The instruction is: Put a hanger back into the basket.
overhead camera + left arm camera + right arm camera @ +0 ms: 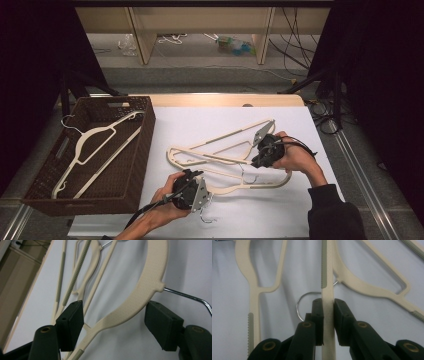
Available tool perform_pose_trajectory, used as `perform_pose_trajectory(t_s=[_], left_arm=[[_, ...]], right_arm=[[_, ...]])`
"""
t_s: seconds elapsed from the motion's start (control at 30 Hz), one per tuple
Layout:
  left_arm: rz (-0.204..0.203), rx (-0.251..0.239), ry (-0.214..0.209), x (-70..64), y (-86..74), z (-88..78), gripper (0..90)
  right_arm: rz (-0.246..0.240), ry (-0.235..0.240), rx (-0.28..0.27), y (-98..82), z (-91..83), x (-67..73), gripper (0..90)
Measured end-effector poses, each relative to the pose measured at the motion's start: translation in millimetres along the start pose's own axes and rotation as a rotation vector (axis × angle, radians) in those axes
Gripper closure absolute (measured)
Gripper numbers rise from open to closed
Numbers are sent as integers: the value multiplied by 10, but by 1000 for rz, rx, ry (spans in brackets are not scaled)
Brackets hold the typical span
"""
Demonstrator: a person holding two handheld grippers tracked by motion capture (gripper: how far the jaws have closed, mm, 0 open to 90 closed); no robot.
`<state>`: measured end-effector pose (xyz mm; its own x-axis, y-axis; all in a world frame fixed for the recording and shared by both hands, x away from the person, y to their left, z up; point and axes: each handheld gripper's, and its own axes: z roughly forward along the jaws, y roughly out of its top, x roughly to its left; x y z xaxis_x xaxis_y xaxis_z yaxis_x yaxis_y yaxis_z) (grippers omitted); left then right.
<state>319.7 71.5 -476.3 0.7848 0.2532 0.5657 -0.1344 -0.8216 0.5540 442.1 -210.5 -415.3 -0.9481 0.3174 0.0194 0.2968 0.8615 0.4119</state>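
Observation:
Cream plastic hangers (220,150) with wire hooks lie overlapping on the white table cover. My left gripper (196,181) is at the near end of the pile. In the left gripper view its jaws stand open (117,325) on either side of a hanger's curved shoulder (147,287), and the pads do not touch it. My right gripper (260,156) is at the right side of the pile. It is shut (328,315) on a straight hanger bar (327,270) that runs up between its pads.
A brown wicker basket (142,150) stands at the table's left with one cream hanger (95,150) lying inside. The white cover (200,122) ends near the table's far edge. Dark stands and cables lie beyond the table's corners.

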Motion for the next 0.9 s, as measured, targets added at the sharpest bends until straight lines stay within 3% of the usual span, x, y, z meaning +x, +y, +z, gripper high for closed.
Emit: perform_pose_trajectory(t_s=[0.17, 0.27, 0.4, 0.47, 0.5, 0.53, 0.6, 0.7, 0.87, 0.9], left_arm=[[47, -38, -60, -1, -5, 5, 397], [79, -52, -45, -6, 2, 2, 435], [82, -79, -73, 4, -2, 1, 500], [123, -84, -62, 26, 2, -18, 524], [100, -120, -76, 6, 1, -11, 526], [105, -134, -81, 3, 5, -16, 534], [121, -137, -72, -11, 18, -12, 548], [149, -129, -93, -14, 25, -10, 565], [139, -160, -109, -13, 30, -5, 639], [154, -152, -109, -9, 33, -2, 634]], right_arm=[[-6, 23, 2, -46, 28, -27, 792], [-4, 30, 6, -72, 45, -38, 792], [-1, 40, 15, -112, 66, -54, 792], [6, 44, 17, -126, 76, -60, 791], [6, 48, 17, -132, 82, -62, 792], [7, 50, 15, -140, 88, -64, 792], [5, 56, 12, -155, 94, -69, 792], [-1, 71, 8, -157, 92, -70, 792], [1, 68, 6, -161, 91, -71, 792], [-3, 73, 8, -159, 84, -67, 791]])
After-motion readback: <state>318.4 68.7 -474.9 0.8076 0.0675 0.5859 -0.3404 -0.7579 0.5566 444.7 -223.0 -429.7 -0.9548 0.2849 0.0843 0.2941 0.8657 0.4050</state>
